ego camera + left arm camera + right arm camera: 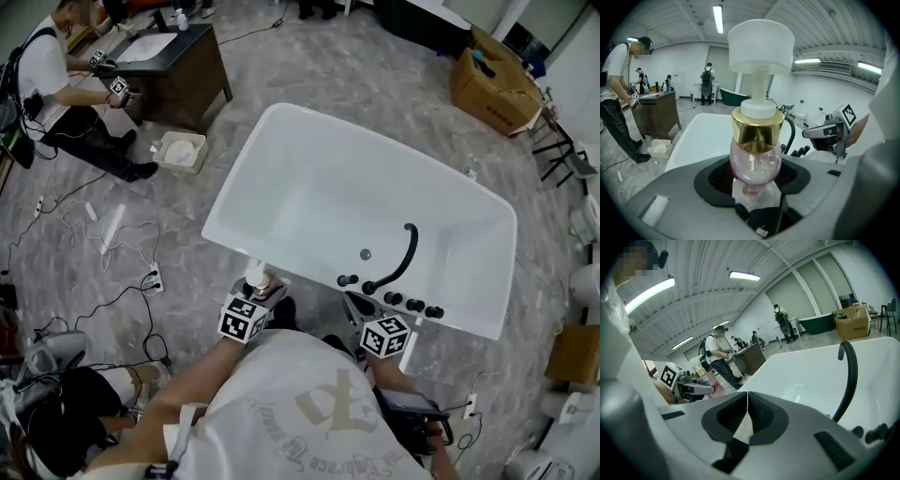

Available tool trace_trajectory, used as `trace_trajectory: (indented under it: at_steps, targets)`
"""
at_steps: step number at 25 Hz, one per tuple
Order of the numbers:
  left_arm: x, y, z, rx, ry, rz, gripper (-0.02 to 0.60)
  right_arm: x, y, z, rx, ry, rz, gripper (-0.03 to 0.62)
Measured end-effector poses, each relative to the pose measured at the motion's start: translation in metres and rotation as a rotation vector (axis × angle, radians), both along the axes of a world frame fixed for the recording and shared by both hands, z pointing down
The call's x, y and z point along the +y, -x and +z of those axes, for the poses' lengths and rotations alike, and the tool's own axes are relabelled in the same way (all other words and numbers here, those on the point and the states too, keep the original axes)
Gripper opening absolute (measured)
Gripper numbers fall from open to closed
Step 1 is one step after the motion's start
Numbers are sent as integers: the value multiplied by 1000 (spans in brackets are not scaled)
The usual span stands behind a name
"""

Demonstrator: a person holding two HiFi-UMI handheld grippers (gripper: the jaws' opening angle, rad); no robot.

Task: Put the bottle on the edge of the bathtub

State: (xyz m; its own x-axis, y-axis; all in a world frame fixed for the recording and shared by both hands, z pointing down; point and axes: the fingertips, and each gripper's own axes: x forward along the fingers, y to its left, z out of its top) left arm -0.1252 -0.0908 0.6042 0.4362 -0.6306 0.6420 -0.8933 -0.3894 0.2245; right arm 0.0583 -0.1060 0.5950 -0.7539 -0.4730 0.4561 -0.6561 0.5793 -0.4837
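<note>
A pink see-through bottle (755, 159) with a gold collar and a white pump cap stands upright between the jaws of my left gripper (756, 190), which is shut on its lower part. In the head view the bottle (256, 277) and left gripper (262, 291) are at the near left corner of the white bathtub's rim (230, 246). I cannot tell whether the bottle touches the rim. My right gripper (357, 306) hovers near the tub's near edge beside the black faucet (403, 258). Seen from its own camera, the right gripper (747, 405) is shut and holds nothing.
Black knobs (412, 305) line the near rim by the faucet. A dark cabinet (178, 66) with a person (56, 84) at it stands far left, with a white bin (181, 150) beside it. Cables (112, 234) lie on the floor at left. A cardboard box (492, 84) sits far right.
</note>
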Motion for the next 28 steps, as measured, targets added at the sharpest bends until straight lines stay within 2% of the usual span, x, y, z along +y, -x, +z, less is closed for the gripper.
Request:
trace_trajectory:
  at_steps: [8, 15, 28]
  targets:
    - [-36, 33, 13, 0, 20, 59, 224, -28, 27, -2, 11, -5, 69, 6]
    - [-54, 46, 29, -1, 42, 109, 224, -41, 41, 4, 28, 4, 109, 6]
    - [-66, 63, 43, -15, 62, 66, 224, -47, 59, 8, 41, 21, 60, 6]
